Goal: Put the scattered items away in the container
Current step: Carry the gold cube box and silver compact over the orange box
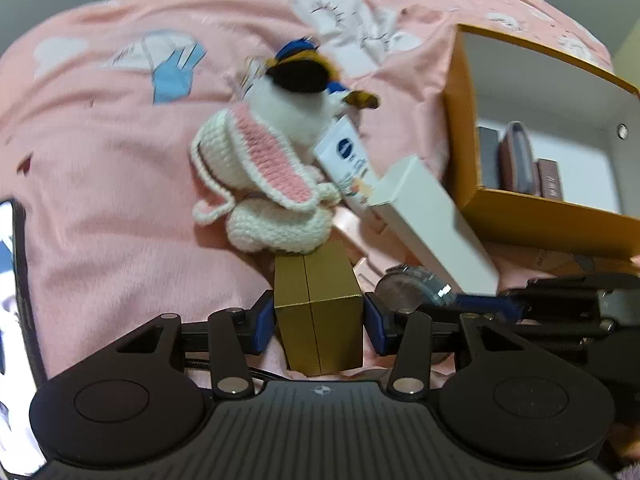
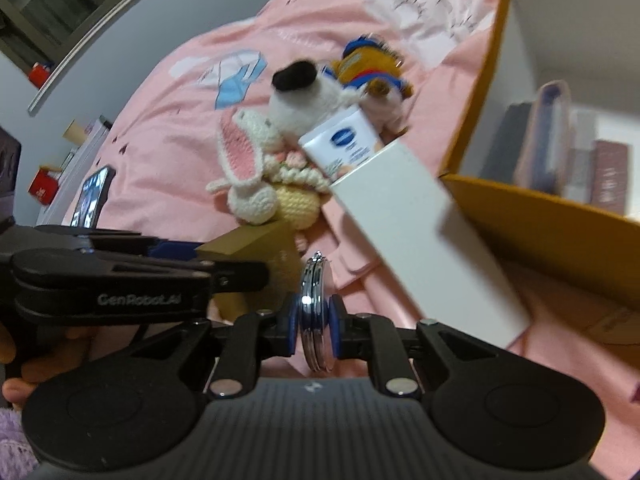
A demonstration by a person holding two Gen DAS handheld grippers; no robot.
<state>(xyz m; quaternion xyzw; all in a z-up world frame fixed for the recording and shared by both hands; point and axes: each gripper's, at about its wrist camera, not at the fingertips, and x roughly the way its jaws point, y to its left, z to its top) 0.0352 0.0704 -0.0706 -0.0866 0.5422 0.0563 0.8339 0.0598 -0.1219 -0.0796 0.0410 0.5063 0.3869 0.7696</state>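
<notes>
Here, two items are gripped above the pink bedspread (image 1: pixel 100 184).
A gold box (image 1: pixel 320 312) is pinched by the left gripper (image 1: pixel 319 322), a round metal case (image 2: pixel 316 316) by the right gripper (image 2: pixel 314 330), near the orange container (image 1: pixel 532 216).

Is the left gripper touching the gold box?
Touching. The left wrist view shows the left gripper with both blue pads pressed against the gold box.

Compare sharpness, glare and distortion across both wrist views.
Left wrist: gold box sharp, plush toys and white box motion-blurred, corners vignetted. Right wrist: glare on the round metal case, white box smeared, orange container soft and bowed by the fisheye.
</notes>
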